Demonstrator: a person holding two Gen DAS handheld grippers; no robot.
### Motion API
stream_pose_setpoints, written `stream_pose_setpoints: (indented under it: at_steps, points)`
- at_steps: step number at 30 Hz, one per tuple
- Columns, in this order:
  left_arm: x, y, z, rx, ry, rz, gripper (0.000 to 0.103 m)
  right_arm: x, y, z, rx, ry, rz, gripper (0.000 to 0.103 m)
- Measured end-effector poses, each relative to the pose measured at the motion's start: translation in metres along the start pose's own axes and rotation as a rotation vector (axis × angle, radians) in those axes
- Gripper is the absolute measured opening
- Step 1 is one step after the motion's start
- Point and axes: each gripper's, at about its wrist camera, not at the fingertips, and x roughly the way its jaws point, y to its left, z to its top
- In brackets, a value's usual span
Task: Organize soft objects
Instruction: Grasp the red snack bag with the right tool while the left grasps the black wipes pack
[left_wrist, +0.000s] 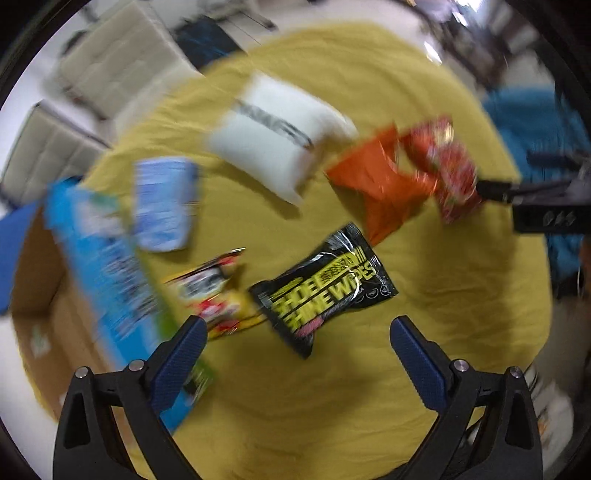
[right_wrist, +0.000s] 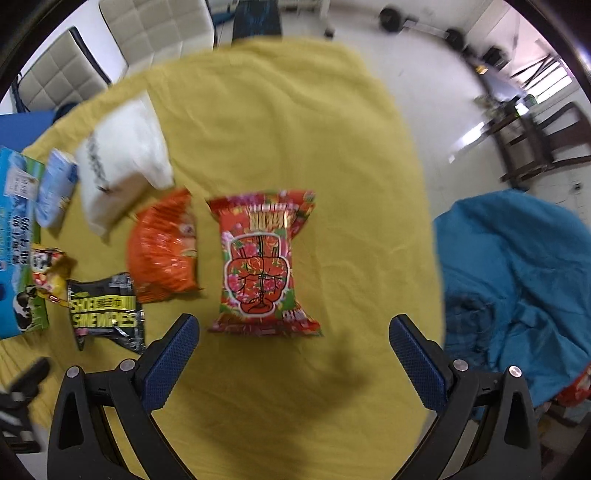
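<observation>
Both claws hang above the yellow cloth with blue pads spread wide and nothing between them. Just ahead of the right gripper lies a red flowered packet, flat, near the middle of the cloth. Ahead of the left gripper lies a black wipes pack, with a small yellow-and-red packet touching its left end. Farther on sits an orange bag, then a white pillow-like pack and a pale blue pack. A blue carton stands along the cloth's left edge.
</observation>
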Motion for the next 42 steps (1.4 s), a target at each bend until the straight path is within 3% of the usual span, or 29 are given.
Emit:
stream_pose_setpoints:
  at_steps: [5, 8, 10, 11, 13, 16, 17, 19, 21, 24, 29, 32, 33, 34, 36, 37, 42]
  points:
    - [0.066, -0.017, 0.021, 0.155, 0.147, 0.005, 0.101, 0.051, -0.005, 0.016, 0.006, 0.082, 0.074, 0.103]
    - [0.085, -0.018, 0.023, 0.193, 0.198, -0.008, 0.099, 0.074, -0.008, 0.025, 0.023, 0.11, 0.121, 0.101]
    - [0.087, -0.018, 0.023, 0.206, 0.2, -0.039, 0.078, 0.089, -0.01, 0.029, 0.051, 0.131, 0.126, 0.098]
    - [0.086, -0.019, 0.021, 0.197, 0.207, -0.071, 0.077, 0.091, -0.009, 0.031, 0.061, 0.139, 0.134, 0.093]
    - [0.082, -0.019, 0.019, 0.168, 0.197, -0.053, 0.071, 0.103, -0.01, 0.034, 0.092, 0.147, 0.142, 0.083]
    - [0.069, -0.013, 0.008, 0.078, 0.176, -0.044, 0.066, 0.112, -0.013, 0.033, 0.097, 0.132, 0.095, 0.065]
    - [0.063, -0.008, 0.001, 0.001, 0.159, -0.06, 0.066, 0.113, -0.014, 0.031, 0.099, 0.13, 0.091, 0.059]
    - [0.057, 0.001, -0.012, -0.136, 0.142, -0.116, 0.066, 0.114, -0.014, 0.022, 0.112, 0.152, 0.09, 0.057]
    - [0.056, 0.013, -0.035, -0.327, 0.156, -0.22, 0.066, 0.119, -0.016, 0.006, 0.121, 0.184, 0.107, 0.057]
    - [0.06, 0.01, -0.066, -0.437, 0.196, -0.302, 0.066, 0.126, -0.014, -0.019, 0.103, 0.216, 0.132, 0.057]
    - [0.058, -0.021, -0.071, -0.27, 0.207, -0.193, 0.072, 0.156, -0.007, -0.029, 0.11, 0.169, 0.088, 0.063]
    - [0.052, -0.035, -0.077, -0.192, 0.207, -0.125, 0.072, 0.166, -0.005, -0.022, 0.142, 0.105, 0.077, 0.064]
    - [0.05, -0.036, -0.08, -0.186, 0.207, -0.116, 0.067, 0.163, -0.004, -0.017, 0.152, 0.099, 0.065, 0.064]
    - [0.057, -0.048, -0.081, -0.183, 0.203, -0.099, 0.058, 0.171, -0.001, -0.015, 0.153, 0.097, 0.047, 0.064]
    - [0.057, -0.058, -0.087, -0.188, 0.178, -0.091, 0.054, 0.178, 0.008, -0.014, 0.166, 0.09, 0.032, 0.059]
    - [0.054, -0.063, -0.094, -0.205, 0.167, -0.101, 0.053, 0.181, 0.008, -0.015, 0.179, 0.085, 0.026, 0.05]
    - [0.015, -0.04, -0.135, -0.344, 0.079, -0.118, 0.053, 0.188, 0.015, -0.028, 0.175, 0.153, 0.11, 0.048]
